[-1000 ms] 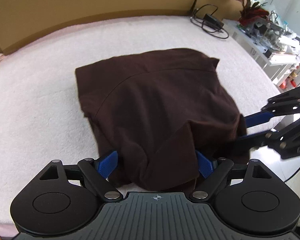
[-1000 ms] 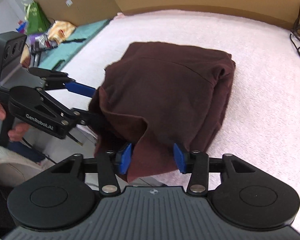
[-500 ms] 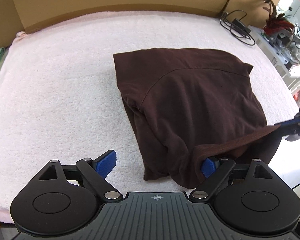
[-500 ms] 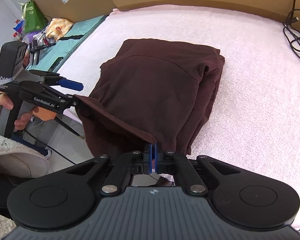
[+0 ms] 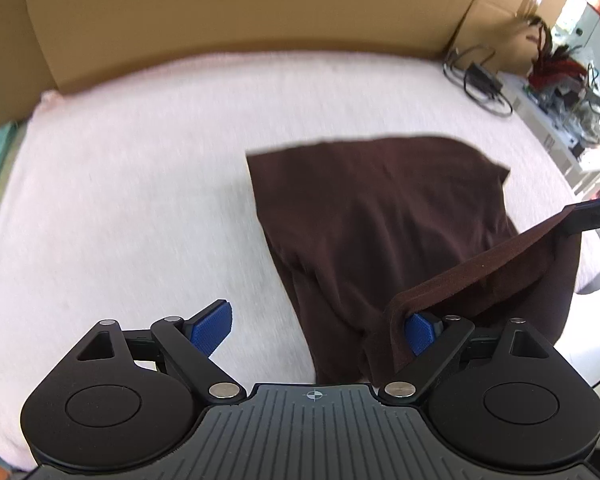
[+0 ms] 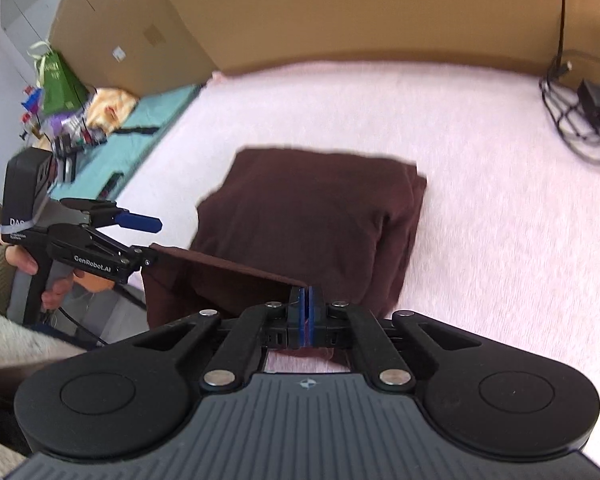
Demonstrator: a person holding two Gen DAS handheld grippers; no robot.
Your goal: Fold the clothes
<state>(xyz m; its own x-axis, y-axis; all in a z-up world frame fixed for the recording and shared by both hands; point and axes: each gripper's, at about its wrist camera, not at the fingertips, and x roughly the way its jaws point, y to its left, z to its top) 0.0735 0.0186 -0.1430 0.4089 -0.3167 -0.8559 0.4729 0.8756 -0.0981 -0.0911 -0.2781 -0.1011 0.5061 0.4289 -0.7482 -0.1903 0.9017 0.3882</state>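
Brown garment (image 6: 312, 216), one, two grippers: right gripper (image 6: 305, 312) clamped, left gripper (image 5: 318, 326) spread.

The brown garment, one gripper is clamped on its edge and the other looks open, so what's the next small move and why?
Probably close the left gripper on the hem draped over its right finger. Its jaws stand wide apart, so only the right gripper, shut on the brown garment, truly holds the edge stretched between them. With both corners pinched, the edge could be carried across the pink towel to fold.

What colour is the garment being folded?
Dark brown, plain, no pattern. The garment shows best in the right wrist view.
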